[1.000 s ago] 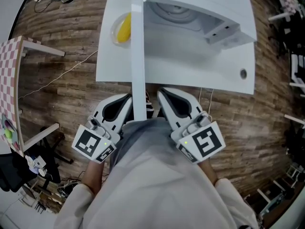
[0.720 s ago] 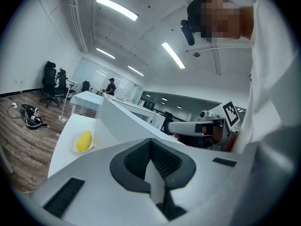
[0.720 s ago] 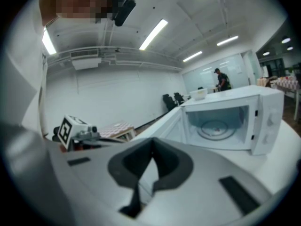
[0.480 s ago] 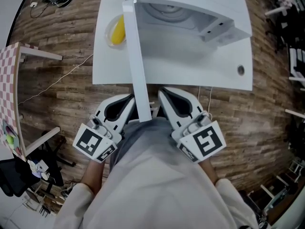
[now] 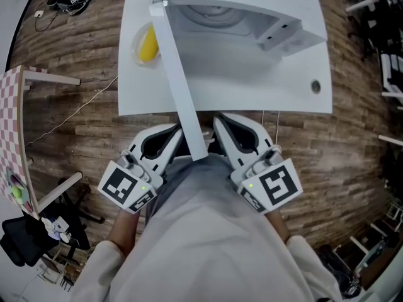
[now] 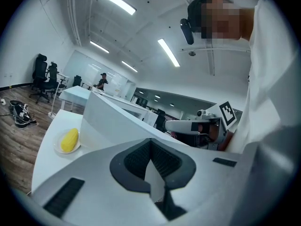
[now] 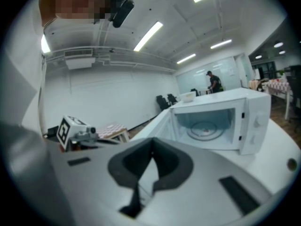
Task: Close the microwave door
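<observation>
Between both pairs of jaws, the white flat microwave door (image 5: 179, 80) looks smooth, faintly glossy plastic. Beyond them, the white desk (image 5: 283, 93) is smooth and matt. The brown plank floor (image 5: 82, 124) beneath shows wood grain. The jaws are matt grey plastic with black ribbed pads (image 6: 137, 159).

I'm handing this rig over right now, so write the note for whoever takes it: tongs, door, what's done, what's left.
Left tongs: shut, holding nothing, on the left of the microwave door, near its free end.
Right tongs: shut, holding nothing, on the right of that same end.
The door stands wide open, swung out past the front edge of the table towards you. I cannot tell whether either pair of tongs touches it.
Corn on a plate sits left of the microwave.
Done: nothing, the door is not closed.
Left: probably move the right tongs aside, then push the door shut with the left.
</observation>
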Available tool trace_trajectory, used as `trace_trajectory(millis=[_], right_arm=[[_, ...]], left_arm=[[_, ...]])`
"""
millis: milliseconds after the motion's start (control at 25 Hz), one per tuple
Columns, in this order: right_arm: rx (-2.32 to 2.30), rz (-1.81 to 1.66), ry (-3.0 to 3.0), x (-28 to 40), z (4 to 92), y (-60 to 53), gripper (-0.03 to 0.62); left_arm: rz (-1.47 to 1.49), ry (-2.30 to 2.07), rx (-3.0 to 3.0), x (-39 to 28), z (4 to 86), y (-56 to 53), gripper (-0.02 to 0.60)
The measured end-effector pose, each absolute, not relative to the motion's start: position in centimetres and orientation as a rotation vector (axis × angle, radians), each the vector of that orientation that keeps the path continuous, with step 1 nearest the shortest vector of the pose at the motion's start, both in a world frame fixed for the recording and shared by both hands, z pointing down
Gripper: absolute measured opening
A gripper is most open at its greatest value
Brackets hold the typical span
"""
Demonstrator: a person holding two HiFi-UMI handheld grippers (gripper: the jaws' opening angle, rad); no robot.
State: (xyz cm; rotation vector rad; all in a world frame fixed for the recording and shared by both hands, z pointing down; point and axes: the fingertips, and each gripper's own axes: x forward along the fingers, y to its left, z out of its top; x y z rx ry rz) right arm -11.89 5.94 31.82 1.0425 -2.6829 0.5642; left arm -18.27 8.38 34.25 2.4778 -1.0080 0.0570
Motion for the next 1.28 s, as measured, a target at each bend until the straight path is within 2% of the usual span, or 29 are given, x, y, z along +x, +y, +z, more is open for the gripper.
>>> trace_trajectory(millis=[1280], right_arm=[[1.164,0.608,-2.647,-8.2,32.1,4.8,0.021]], left_arm=[[0.073,-0.913,2.505,-14.9,34.3,7.0,0.016]])
